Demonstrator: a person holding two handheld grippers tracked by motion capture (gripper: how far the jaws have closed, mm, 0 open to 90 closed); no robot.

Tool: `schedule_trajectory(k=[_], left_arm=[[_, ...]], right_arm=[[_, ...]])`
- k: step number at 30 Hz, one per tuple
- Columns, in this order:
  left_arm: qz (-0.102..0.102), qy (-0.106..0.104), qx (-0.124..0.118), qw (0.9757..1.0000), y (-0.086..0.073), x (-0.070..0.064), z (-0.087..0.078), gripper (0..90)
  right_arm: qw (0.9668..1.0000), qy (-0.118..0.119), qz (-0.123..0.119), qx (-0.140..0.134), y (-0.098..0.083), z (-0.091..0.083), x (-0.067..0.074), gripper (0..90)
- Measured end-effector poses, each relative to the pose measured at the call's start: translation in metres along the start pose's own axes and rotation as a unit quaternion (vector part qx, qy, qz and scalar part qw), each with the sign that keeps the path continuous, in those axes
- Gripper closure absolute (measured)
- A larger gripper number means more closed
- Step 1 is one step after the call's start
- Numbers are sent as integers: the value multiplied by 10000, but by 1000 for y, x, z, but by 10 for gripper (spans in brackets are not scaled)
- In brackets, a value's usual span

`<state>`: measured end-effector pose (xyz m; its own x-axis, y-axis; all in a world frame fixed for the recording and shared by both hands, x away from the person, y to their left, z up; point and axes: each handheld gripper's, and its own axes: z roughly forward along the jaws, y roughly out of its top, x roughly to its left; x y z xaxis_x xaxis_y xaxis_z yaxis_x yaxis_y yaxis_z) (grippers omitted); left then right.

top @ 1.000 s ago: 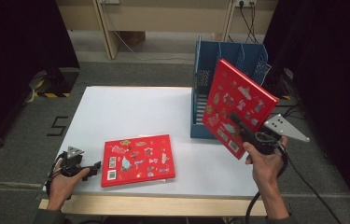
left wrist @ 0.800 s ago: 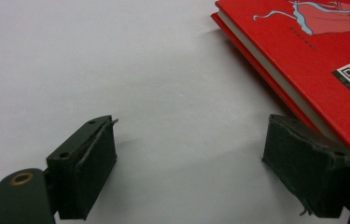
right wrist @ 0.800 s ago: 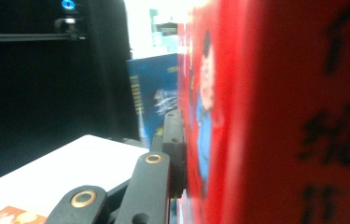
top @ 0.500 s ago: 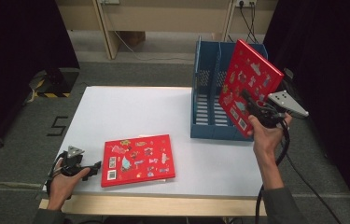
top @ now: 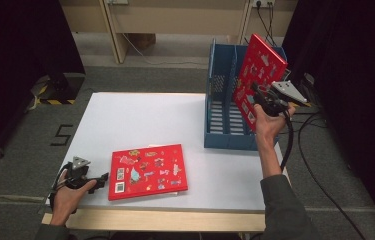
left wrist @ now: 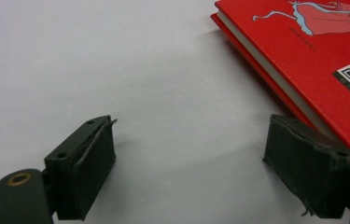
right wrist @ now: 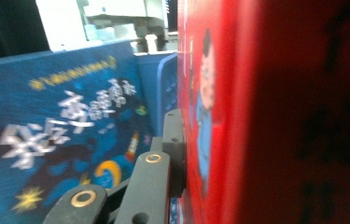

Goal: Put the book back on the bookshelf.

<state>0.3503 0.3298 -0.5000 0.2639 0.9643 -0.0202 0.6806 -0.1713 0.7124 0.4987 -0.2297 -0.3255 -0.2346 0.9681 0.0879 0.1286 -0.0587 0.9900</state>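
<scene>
- High view: the right gripper (top: 261, 100) is up at the far right, clamped on a red book (top: 258, 80) held upright and tilted, its cover a scatter of small coloured pictures; the book hangs over the blue file rack (top: 225, 107) at the table's far right edge; whether its lower corner touches the rack I cannot tell, the hand (top: 267, 122) covers that spot; the grey three-cornered plate juts out to the right of the hand.
- Same view, near side: a second red book (top: 147, 171) lies flat on the white table (top: 140, 120), same sort of cover with a white code square near its left edge; the left gripper (top: 100, 181) rests on the table just beside that edge, jaws apart, nothing between them.
- Left gripper view: the two black pads (left wrist: 86, 175) stand wide over bare white tabletop; the flat book (left wrist: 312, 51) comes in from the upper right, pale page block showing between red boards; the right-hand pad sits just beside its edge, contact unclear; the book is cut off by the frame.
- Right gripper view: blurred; the held book's red cover (right wrist: 275, 112) looms close at the right, a cartoon figure on it barely readable; one black jaw presses flat against it, the other jaw hidden behind; to the left, a blue book cover (right wrist: 60, 135) with pale lettering and stars, too soft to read.
</scene>
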Motion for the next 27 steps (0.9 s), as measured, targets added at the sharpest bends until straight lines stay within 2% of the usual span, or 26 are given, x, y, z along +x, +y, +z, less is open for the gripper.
schedule_trajectory(k=[3, 10, 12, 18, 23, 27], left_arm=[[1, -6, -5, 10000, 0, 0, 0, 148], [-8, 2, -19, 10000, -1, 0, 0, 149], [-9, 9, -23, 10000, 0, 0, 0, 149], [1, -4, -11, 10000, 0, 0, 0, 148], [-10, -6, -23, 10000, -1, 0, 0, 148], [-9, -5, -34, 10000, -1, 0, 0, 148]], right_arm=[[9999, -136, -43, 83, -3, 14, -1, 794], [9994, -257, -43, 227, -15, 37, 3, 793], [9992, -280, -123, 242, -20, 42, 3, 793], [9987, -334, 86, 375, -34, 54, 7, 793], [9979, -358, -145, 511, -41, 63, 14, 792], [9971, -423, -151, 613, -46, 67, 16, 792]])
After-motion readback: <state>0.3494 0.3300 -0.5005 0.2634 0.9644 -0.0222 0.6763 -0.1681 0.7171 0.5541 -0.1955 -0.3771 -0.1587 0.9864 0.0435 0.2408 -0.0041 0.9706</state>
